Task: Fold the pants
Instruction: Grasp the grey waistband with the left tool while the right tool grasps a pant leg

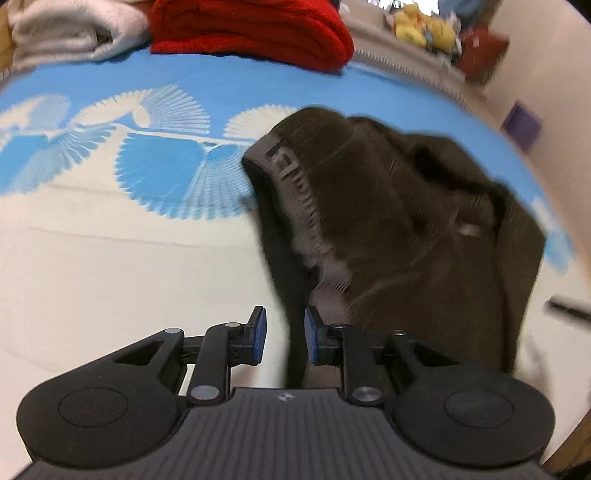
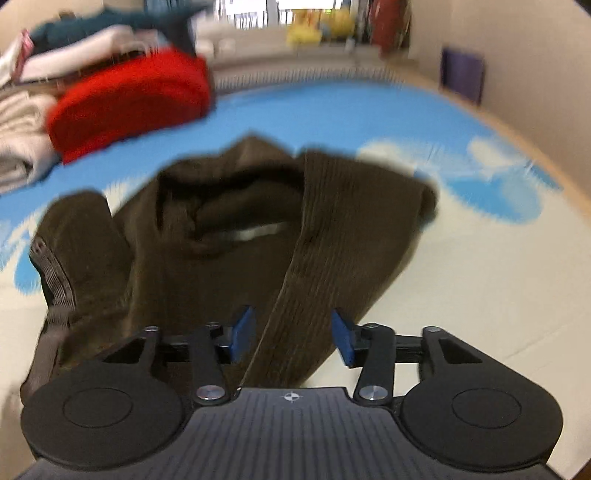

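The dark brown corduroy pants (image 1: 399, 221) run lengthwise away from both partly open hand-held grippers, left (image 1: 285, 336) straddling the waistband edge, right (image 2: 291, 339) a leg, neither pinching.

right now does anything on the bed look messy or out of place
Yes: the brown pants lie bunched in a crumpled heap on the blue and white bedspread, with the waistband twisted up along one side. The red folded garment behind looks tidy by contrast.

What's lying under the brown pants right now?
The brown pants lie crumpled on a blue and white patterned sheet. Whatever sits beneath their folds is covered.
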`<action>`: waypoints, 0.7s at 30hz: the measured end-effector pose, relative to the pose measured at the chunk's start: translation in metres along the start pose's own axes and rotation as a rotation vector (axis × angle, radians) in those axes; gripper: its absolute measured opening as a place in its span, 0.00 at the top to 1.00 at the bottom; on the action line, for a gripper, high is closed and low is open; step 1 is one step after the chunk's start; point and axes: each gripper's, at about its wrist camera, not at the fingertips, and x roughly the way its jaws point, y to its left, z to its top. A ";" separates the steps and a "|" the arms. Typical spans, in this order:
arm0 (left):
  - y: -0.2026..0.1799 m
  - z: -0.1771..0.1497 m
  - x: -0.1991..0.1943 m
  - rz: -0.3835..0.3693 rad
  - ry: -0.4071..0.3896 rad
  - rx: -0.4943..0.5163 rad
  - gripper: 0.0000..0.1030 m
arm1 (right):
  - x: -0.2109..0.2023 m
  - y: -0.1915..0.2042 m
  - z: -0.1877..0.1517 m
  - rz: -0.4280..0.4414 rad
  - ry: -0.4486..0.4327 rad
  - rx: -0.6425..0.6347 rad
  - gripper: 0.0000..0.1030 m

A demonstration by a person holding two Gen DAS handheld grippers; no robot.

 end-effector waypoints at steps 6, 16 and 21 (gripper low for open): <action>-0.012 0.007 0.041 -0.012 0.108 -0.058 0.32 | 0.055 0.013 0.008 -0.030 0.101 -0.074 0.28; -0.044 -0.012 0.096 0.071 0.236 0.165 0.21 | 0.094 0.036 -0.006 -0.125 0.226 -0.221 0.80; -0.052 -0.022 0.087 0.073 0.162 0.241 0.59 | 0.062 0.022 0.004 -0.110 0.155 -0.112 0.93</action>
